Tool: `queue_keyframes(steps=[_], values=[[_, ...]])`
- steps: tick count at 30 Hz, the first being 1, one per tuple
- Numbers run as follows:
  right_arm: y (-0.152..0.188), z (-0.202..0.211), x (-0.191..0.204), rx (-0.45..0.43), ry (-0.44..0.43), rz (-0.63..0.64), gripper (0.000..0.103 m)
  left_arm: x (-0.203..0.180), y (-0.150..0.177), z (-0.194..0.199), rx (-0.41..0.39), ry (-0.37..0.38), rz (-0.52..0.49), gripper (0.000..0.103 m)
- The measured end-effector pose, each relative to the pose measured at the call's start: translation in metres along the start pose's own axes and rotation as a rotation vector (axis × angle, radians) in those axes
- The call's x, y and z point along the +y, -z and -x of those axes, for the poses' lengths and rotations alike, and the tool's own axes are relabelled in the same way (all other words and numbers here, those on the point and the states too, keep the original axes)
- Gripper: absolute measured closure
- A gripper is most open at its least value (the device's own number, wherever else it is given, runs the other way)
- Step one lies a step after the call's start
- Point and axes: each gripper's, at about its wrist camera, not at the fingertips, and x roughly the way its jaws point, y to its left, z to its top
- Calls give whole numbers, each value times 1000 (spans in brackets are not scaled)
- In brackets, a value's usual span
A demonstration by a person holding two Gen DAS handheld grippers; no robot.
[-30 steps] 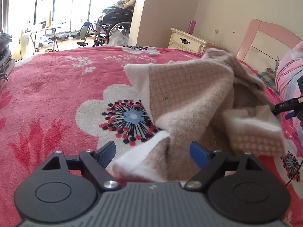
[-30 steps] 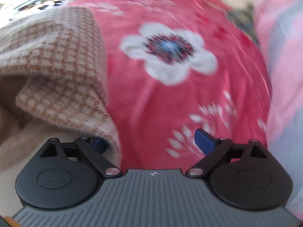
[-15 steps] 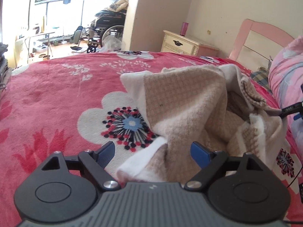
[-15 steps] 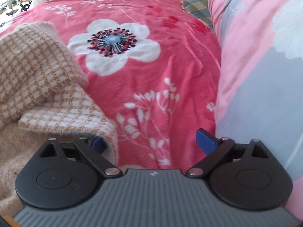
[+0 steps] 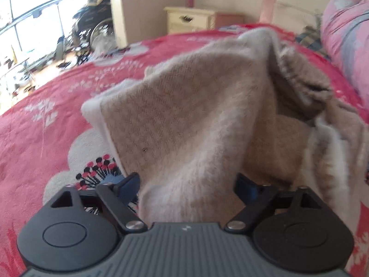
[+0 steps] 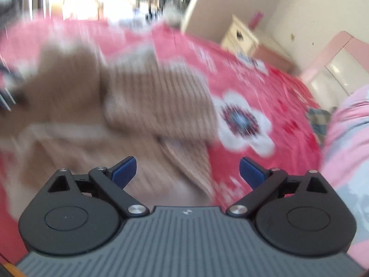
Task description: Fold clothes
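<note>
A home bedroom: a bed [image 5: 46,127] under a red flowered blanket, a cream nightstand [image 5: 189,19] at the far wall, a pink headboard [image 6: 334,62] far right.

We count one beige knitted garment [image 5: 184,120] lying crumpled on one red floral bedspread [image 5: 46,138]. We see two grippers, the left gripper [image 5: 188,185] and the right gripper [image 6: 188,169], each with two blue fingertips. One pink pillow [image 5: 346,34] sits at the bed's right edge, one pink headboard [image 6: 334,64] and one cream nightstand [image 5: 189,18] beyond its far edge, and one wheelchair [image 5: 92,27] past the far left corner.
</note>
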Motion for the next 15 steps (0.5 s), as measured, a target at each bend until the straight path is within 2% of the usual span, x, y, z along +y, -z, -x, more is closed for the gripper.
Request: queue_keyframes(steps=[1,2,4,6,9,13,15], values=[[-10,-2,3,-34,-47,-18,7,0,0,-3,7,-9,18,50],[-19,-3,6,-67,-93,-37,6,0,-1,-6,13,-18,35,51],[-42,-14,17,-117,-189,-55,6,1,-1,-12,27,-37,71,67],[-70,-35,25,-135,-290,-116,6,1,-2,-18,40,-55,106,77],[-111,-86,32,-57,-538,-321,6,-2,2,-11,29,-83,111,82],[-139,-173,76,193,-623,-428,7,-6,9,-1,16,-103,106,85],[-136,-207,95,251,-585,-447,7,-8,14,5,7,-102,99,87]])
